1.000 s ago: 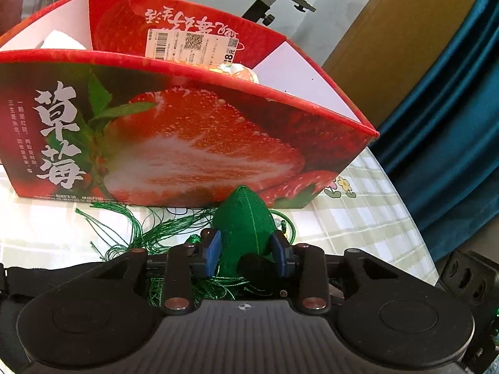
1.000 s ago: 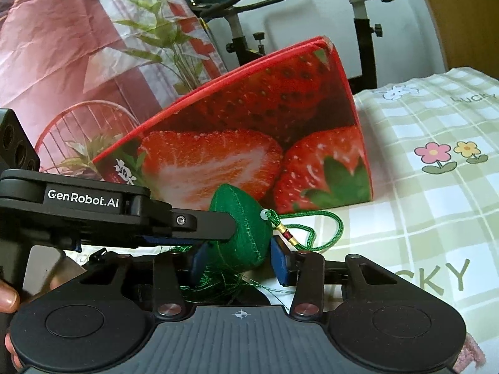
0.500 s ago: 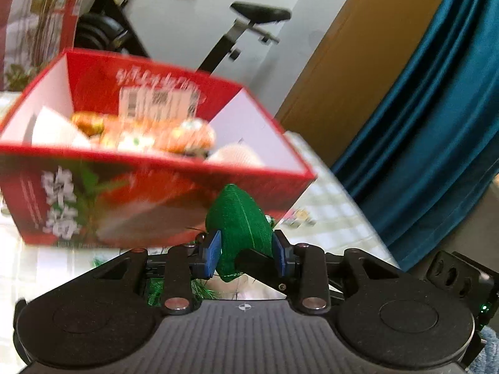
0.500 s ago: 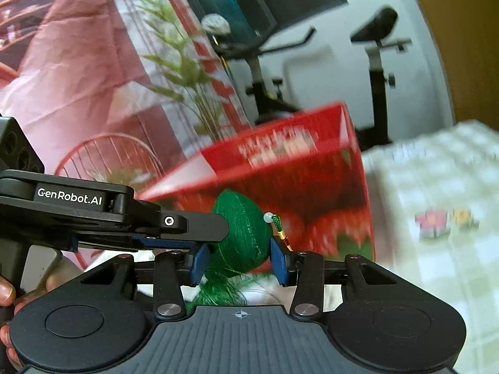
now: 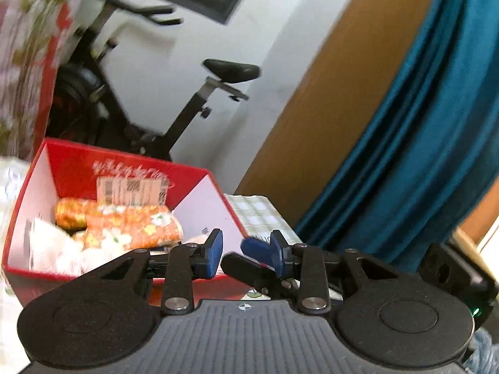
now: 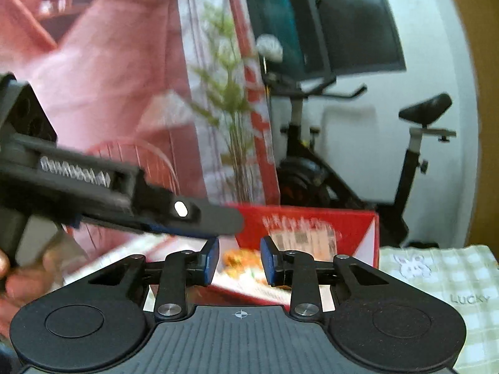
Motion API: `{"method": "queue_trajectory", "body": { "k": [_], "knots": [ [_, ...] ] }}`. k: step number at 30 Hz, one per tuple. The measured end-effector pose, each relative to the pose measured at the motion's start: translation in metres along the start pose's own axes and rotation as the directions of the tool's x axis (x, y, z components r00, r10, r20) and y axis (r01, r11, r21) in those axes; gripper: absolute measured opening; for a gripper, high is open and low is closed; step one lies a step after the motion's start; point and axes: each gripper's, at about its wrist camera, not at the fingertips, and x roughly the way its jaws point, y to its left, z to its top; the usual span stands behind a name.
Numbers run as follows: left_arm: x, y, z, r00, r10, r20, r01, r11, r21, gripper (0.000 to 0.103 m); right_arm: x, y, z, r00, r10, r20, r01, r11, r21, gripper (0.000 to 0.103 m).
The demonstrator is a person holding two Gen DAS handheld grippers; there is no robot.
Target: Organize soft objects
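Observation:
The red strawberry box (image 5: 75, 159) stands open below and ahead of both grippers; it also shows in the right wrist view (image 6: 312, 215). Inside lie an orange floral soft roll (image 5: 131, 227) and white soft items (image 5: 53, 249). My left gripper (image 5: 246, 254) is open and empty above the box's near rim. My right gripper (image 6: 239, 260) is open and empty above the box. The right gripper's blue fingertip (image 5: 255, 249) crosses between my left fingers. The left gripper's finger (image 6: 199, 218) crosses the right wrist view. The green pouch is not visible.
An exercise bike (image 5: 187, 112) stands behind the box. A teal curtain (image 5: 421, 155) hangs at the right. The checked tablecloth (image 6: 436, 280) lies to the right of the box. A pink and floral cloth (image 6: 109, 78) hangs at the left.
Both grippers rose above the box and opened. The green tasselled pouch that both held is gone from between the fingers and out of view.

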Motion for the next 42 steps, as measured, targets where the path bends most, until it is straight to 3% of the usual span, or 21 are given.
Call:
{"method": "queue_trajectory", "body": {
  "k": [5, 9, 13, 16, 24, 27, 33, 39, 42],
  "knots": [
    [0.005, 0.028, -0.024, 0.994, 0.090, -0.065, -0.093, 0.995, -0.042, 0.035, 0.015, 0.001, -0.033, 0.992, -0.007, -0.130, 0.010, 1.000, 0.021, 0.032],
    [0.009, 0.057, -0.049, 0.975, 0.175, -0.134, -0.184, 0.981, -0.059, 0.035, 0.034, 0.009, -0.073, 0.974, 0.001, -0.226, 0.009, 0.999, 0.043, 0.034],
    [0.014, 0.088, -0.067, 0.960, 0.209, -0.183, -0.234, 0.964, -0.126, 0.041, 0.059, 0.016, -0.096, 0.955, 0.030, -0.294, -0.010, 0.997, 0.071, 0.040],
    [0.019, 0.106, -0.076, 0.957, 0.195, -0.215, -0.235, 0.956, -0.178, 0.044, 0.072, 0.025, -0.104, 0.948, 0.062, -0.313, -0.038, 0.996, 0.080, 0.048],
    [0.039, 0.113, -0.099, 0.961, 0.077, -0.267, -0.145, 0.958, -0.245, 0.048, 0.087, 0.027, -0.121, 0.935, 0.094, -0.343, -0.065, 0.993, 0.096, 0.047],
    [0.036, 0.106, -0.097, 0.963, 0.082, -0.255, -0.140, 0.966, -0.217, 0.045, 0.084, 0.028, -0.119, 0.940, 0.088, -0.331, -0.061, 0.994, 0.093, 0.043],
    [0.007, 0.080, -0.072, 0.984, 0.067, -0.163, -0.092, 0.984, -0.150, 0.044, 0.053, 0.032, -0.090, 0.971, 0.094, -0.219, -0.085, 0.995, 0.051, 0.042],
    [-0.028, 0.041, -0.022, 0.999, 0.052, -0.012, -0.053, 0.996, -0.067, 0.043, 0.024, 0.035, -0.028, 0.990, 0.115, -0.082, -0.117, 0.993, -0.019, 0.042],
    [-0.041, 0.020, 0.003, 0.997, 0.040, 0.071, -0.038, 0.999, -0.023, 0.043, 0.012, 0.041, 0.005, 0.993, 0.117, -0.017, -0.118, 0.991, -0.070, 0.042]
  ]
}}
